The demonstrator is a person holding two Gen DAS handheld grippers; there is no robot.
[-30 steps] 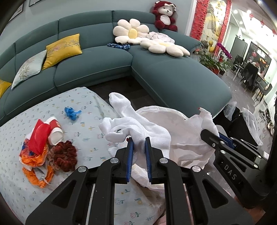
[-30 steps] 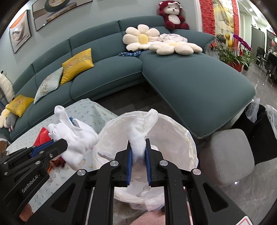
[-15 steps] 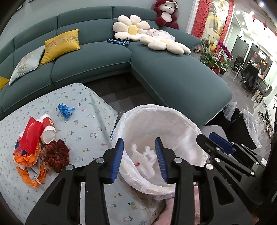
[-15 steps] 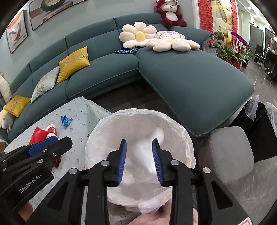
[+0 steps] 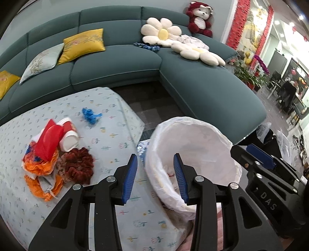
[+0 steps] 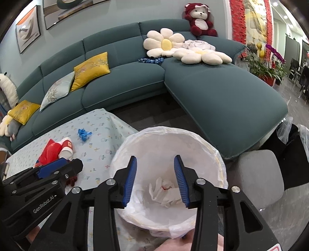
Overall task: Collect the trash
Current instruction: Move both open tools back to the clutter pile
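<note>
Left gripper (image 5: 155,174): jaws spread wide, nothing between the blue pads, touching nothing; it sits over the near-left rim of the lined trash bin (image 5: 222,141), straddling the gap between bin and table edge. Right gripper (image 6: 155,177): also wide open, empty, hanging directly over the bin mouth. Below it, crumpled white tissues (image 6: 164,190) with a small red mark lie at the bottom of the white bin liner (image 6: 193,139), clear of both pads. Each gripper shows in the other's view, side by side and near each other. Remaining trash is on the table with the floral cloth (image 5: 108,139), left of the bin: a red-and-white paper cup (image 5: 67,135) on its side, touching a red wrapper (image 5: 48,142); orange-and-white packaging (image 5: 40,170) under and beside that; a dark red scrunchie-like wad (image 5: 79,164) just beside the pile; a blue crumpled scrap (image 5: 89,115) apart, farther back. Behind: teal sectional sofa (image 5: 202,90), yellow cushion (image 5: 83,45), flower pillows (image 5: 162,32), plush bear (image 5: 199,18).
</note>
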